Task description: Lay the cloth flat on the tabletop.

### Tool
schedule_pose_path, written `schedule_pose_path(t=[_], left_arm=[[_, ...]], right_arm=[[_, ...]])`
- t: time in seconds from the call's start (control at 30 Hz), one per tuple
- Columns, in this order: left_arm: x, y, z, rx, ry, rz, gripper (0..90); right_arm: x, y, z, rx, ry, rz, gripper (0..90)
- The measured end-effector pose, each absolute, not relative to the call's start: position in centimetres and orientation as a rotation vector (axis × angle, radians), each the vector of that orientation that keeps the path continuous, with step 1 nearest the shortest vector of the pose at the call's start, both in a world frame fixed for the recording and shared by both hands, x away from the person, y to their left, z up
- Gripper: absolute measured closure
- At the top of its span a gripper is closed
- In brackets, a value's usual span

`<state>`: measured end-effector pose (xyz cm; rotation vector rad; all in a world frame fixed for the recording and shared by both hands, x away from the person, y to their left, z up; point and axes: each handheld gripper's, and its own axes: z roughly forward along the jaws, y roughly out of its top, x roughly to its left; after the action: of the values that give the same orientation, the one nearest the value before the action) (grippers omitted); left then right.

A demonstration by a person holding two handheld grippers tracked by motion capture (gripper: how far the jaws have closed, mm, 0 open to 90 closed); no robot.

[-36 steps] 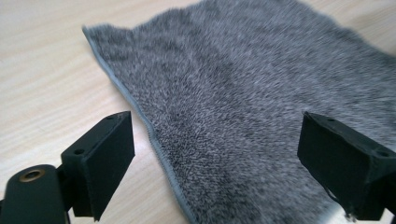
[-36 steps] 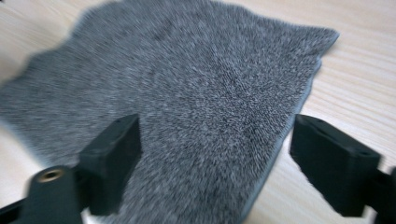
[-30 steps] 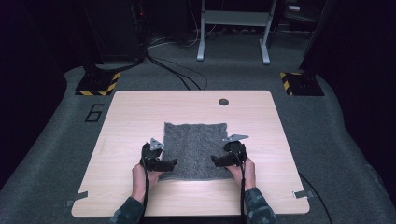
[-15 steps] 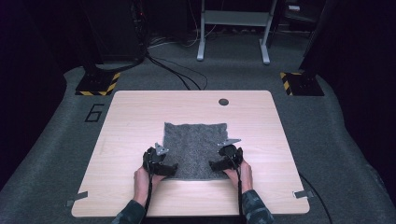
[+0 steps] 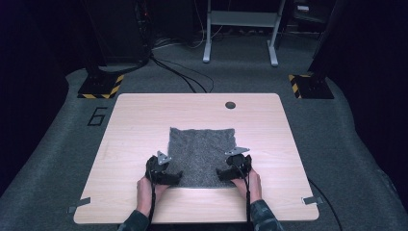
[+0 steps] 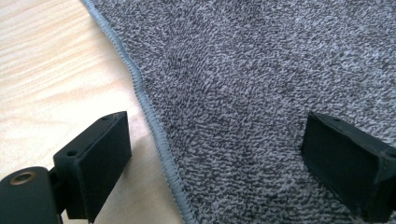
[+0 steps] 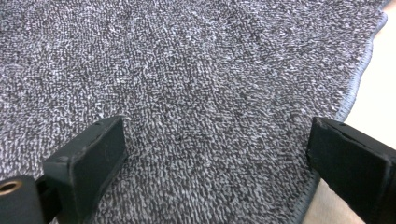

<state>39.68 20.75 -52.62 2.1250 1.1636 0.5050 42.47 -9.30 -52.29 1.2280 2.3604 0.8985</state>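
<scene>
A grey terry towel [image 5: 202,154] lies flat in the middle of the wooden table [image 5: 134,120]. My left gripper [image 5: 174,177] is at the towel's near left corner, open, its jaws straddling the stitched hem [image 6: 149,116]: one jaw over bare wood, the other over the cloth [image 6: 243,79]. My right gripper [image 5: 223,174] is at the near right corner, also open, low over the towel [image 7: 196,79], with the hem [image 7: 357,79] just inside its right jaw. Nothing is held between either pair of jaws.
A small dark round hole [image 5: 230,105] sits in the table near its far edge. Tape strips [image 5: 78,205] mark the near corners. Beyond the table are cables, a stand with yellow-black feet [image 5: 101,86] and a metal frame [image 5: 240,29] on the carpet.
Both hands have drawn back toward the table's near edge, from mid-towel sides to its two near corners. The towel has stayed flat.
</scene>
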Motion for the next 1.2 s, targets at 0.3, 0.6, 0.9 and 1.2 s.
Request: schedule_pose_path(t=[0.3,0.6,0.9,1.2], left_arm=[[38.2,20.6,-52.8,2.115,1.146,0.504,8.3],[36.3,20.4,-52.9,2.107,1.126,0.504,8.3],[35.3,20.3,-53.0,2.09,1.109,0.494,8.4],[36.2,22.7,-50.5,1.988,1.138,0.491,8.3]], right_arm=[[41.3,-9.8,-52.4,1.215,2.355,0.913,4.6],[39.5,-10.2,-52.5,1.218,2.341,0.925,5.4],[38.0,-10.6,-52.5,1.213,2.342,0.931,5.4],[37.8,-10.5,-51.4,1.212,2.31,0.987,1.5]])
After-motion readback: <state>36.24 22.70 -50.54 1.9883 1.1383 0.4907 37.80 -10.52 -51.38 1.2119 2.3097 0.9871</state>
